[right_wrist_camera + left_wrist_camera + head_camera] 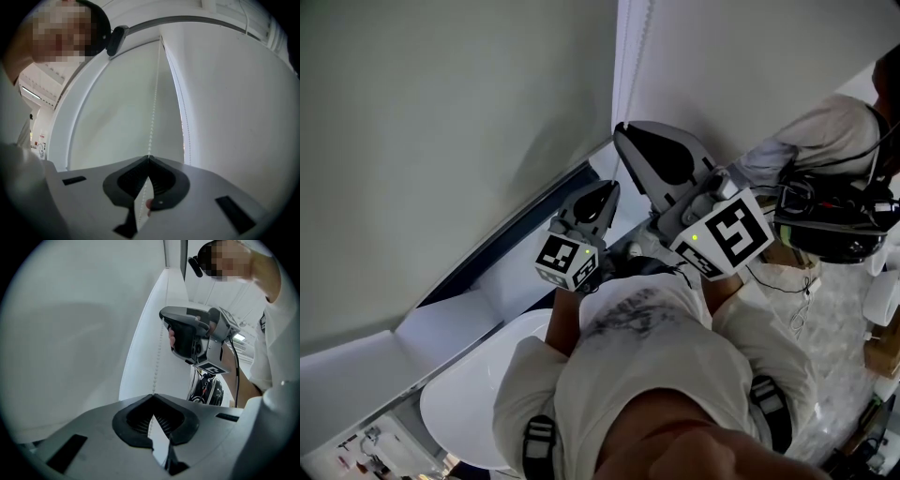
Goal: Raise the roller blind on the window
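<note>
The roller blind (441,122) hangs as a pale sheet over the window, also filling the right gripper view (117,108). Its white bead chain (153,112) drops along the blind's edge into my right gripper (149,157), whose jaws are shut on it. Lower down the same chain (156,366) runs into my left gripper (153,395), also shut on it. In the head view the left gripper (605,192) sits just below and left of the right gripper (623,131), both pointing at the blind's edge. A second chain strand (183,122) hangs free beside the held one.
A dark sill strip (516,234) runs under the blind. A white rounded surface (478,394) lies below the grippers. At the right are a white sleeve (825,131) and a black device with cables (830,230). A plain wall (234,103) borders the window.
</note>
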